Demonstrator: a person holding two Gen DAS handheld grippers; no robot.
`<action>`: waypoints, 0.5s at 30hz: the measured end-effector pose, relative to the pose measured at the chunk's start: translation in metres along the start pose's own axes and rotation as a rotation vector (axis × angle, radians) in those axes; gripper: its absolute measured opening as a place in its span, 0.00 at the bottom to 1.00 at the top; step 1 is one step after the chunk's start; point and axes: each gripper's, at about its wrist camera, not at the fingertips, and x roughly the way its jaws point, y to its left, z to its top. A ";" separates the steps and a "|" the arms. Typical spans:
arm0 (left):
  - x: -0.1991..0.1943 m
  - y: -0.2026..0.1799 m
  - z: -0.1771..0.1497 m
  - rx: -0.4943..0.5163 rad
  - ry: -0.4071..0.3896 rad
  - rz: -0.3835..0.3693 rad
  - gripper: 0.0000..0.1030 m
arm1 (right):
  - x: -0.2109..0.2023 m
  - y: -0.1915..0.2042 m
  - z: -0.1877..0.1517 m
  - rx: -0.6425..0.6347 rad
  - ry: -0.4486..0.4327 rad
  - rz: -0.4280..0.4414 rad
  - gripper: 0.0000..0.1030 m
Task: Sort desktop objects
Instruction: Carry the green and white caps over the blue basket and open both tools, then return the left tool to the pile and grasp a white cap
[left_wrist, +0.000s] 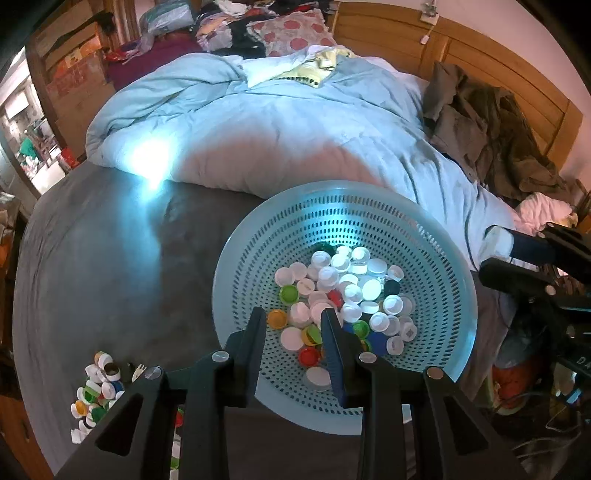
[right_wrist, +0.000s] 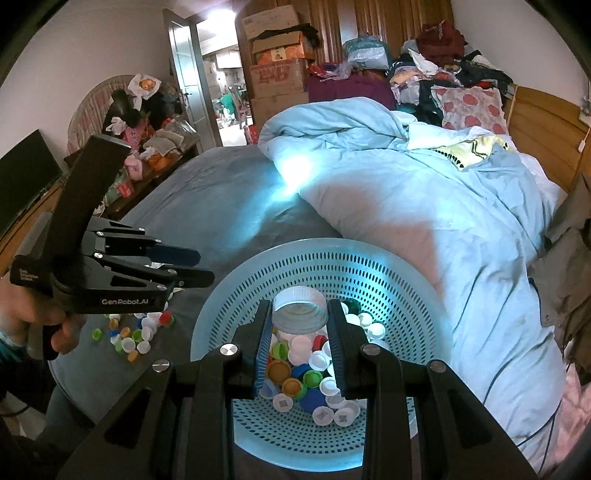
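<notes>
Caps (right_wrist: 314, 373) filled my colander (right_wrist: 424, 295); right tool (right_wrist: 300, 347) clamped clear lid (right_wrist: 300, 310) at 12 o'clock; left tool (left_wrist: 293, 325) together, empty.

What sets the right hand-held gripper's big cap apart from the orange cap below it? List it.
The big cap is greyish and wider; the orange cap is smaller. The big cap is clamped in the right hand-held gripper; the orange cap lies loose in the basket. Both are round.

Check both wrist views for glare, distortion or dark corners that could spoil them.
Left wrist view: a bluish-white glare patch burns out the edge of the pale blue quilt; strong fisheye bending, black corners. Right wrist view: the same glare, and light blooms on the round perforated light-blue plastic basket; bottle caps stay sharp.
</notes>
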 end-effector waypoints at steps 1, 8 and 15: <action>-0.001 -0.004 0.000 0.016 -0.005 -0.024 0.55 | -0.001 0.000 0.000 0.001 -0.009 -0.014 0.26; -0.028 -0.008 -0.002 0.044 -0.140 0.030 1.00 | -0.019 -0.001 0.000 0.030 -0.100 -0.018 0.68; -0.052 0.040 -0.051 -0.019 -0.227 0.041 1.00 | -0.031 0.018 -0.045 0.065 -0.174 0.048 0.78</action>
